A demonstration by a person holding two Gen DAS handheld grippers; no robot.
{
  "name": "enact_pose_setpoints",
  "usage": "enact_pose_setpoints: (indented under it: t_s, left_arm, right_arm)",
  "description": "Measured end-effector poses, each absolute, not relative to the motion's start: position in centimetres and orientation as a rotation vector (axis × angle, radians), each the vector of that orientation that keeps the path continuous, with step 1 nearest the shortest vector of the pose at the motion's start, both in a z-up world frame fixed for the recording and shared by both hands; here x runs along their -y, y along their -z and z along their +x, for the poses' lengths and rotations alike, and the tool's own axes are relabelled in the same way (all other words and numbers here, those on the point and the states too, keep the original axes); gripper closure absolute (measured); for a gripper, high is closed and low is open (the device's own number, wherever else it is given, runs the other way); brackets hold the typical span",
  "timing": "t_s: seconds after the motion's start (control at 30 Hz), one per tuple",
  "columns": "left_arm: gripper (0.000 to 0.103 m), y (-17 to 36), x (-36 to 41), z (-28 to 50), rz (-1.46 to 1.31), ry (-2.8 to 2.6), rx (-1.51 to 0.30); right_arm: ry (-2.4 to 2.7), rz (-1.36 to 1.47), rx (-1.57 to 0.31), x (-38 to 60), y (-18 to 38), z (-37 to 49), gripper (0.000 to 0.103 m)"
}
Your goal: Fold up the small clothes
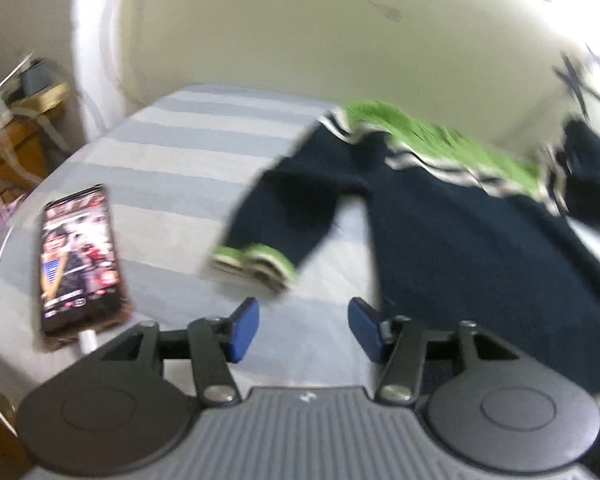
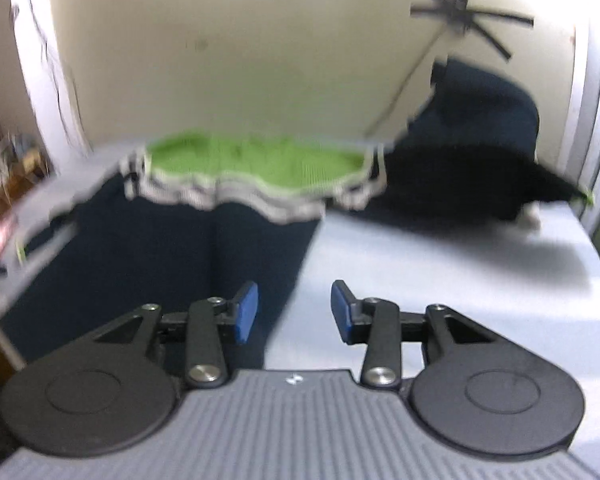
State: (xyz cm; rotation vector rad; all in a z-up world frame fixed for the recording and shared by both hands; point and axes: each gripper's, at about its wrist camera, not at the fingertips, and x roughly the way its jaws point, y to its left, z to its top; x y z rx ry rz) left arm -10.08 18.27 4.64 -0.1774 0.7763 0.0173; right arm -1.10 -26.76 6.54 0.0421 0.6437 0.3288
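Both grippers' jaws apart, empty; phone [image 1: 82, 264] only in left view, beside sweater [image 1: 440, 216].

One dark blue sweater [image 1: 460, 232] with a green collar and two sleeves; one phone [image 1: 80, 260] with a lit screen; one striped bed sheet [image 1: 188, 152]; two grippers, left [image 1: 303, 330] and right [image 2: 294, 312], each with two blue pads.

We see a home bedroom, a bed [image 1: 188, 160] with striped blue sheet, a lit phone [image 1: 80, 260] charging on it, cream wall [image 1: 300, 28], cluttered wooden side table [image 1: 24, 128].
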Motion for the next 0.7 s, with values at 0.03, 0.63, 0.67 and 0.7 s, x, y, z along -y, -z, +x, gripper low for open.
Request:
enact_pose_setpoints:
  t_s: [0.03,0.63,0.67,0.7]
  left_arm:
    - [0.047,-4.6,-18.9,-9.8,-0.207,-0.026,-0.776]
    - [0.092,-5.4,-28.0,1.2,-0.465,-0.295,-0.69]
    - [0.092,-6.8,-29.1,2.0,-0.416,-0.365,-0.642]
    - [0.092,-8.1,-30.5,2.9,-0.384,-0.431,-0.605]
  right_arm:
    - [-0.342,0.043,-0.627,26.1,-7.1,-0.6,0.058]
    - [-0.685,-0.114,-0.655,4.9,-0.7,9.2,0.052]
    - [-0.671,-0.102,-0.674,5.1,-0.2,9.6,0.052]
    - [-0.666,-0.076,-0.665,5.7,0.5,9.9,0.052]
